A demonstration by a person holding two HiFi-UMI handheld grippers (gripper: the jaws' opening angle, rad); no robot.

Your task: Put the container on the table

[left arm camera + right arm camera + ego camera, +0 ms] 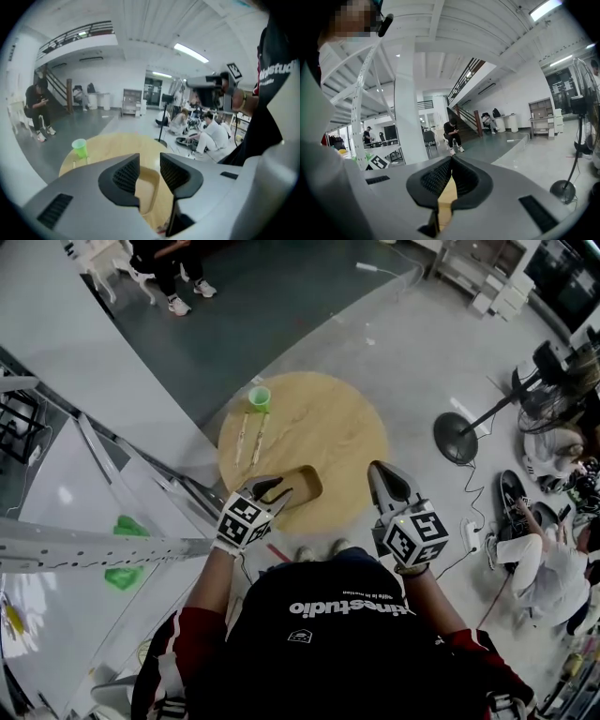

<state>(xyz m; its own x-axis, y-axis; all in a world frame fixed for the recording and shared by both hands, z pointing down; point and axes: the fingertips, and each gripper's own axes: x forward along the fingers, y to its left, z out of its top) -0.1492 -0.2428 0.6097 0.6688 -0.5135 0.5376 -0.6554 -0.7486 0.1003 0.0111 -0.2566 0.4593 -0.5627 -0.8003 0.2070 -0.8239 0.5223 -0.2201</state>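
Note:
The container (307, 484), a shallow tan tray with rounded corners, lies on the round wooden table (323, 423) near its front edge. My left gripper (273, 487) hangs just over the tray's left end, open, with nothing between its jaws. In the left gripper view the tray (146, 190) shows below the gap of my left gripper (149, 165), apart from the pads. My right gripper (380, 471) is shut and empty at the table's front right edge. In the right gripper view the pads of my right gripper (451, 162) meet at the tips, with a sliver of tabletop (447, 199) behind them.
A green cup (260, 397) and two thin sticks (248, 435) sit on the table's far left. A metal frame (94, 545) stands close on the left. A fan stand (457, 437) and people seated on the floor (544, 559) are to the right.

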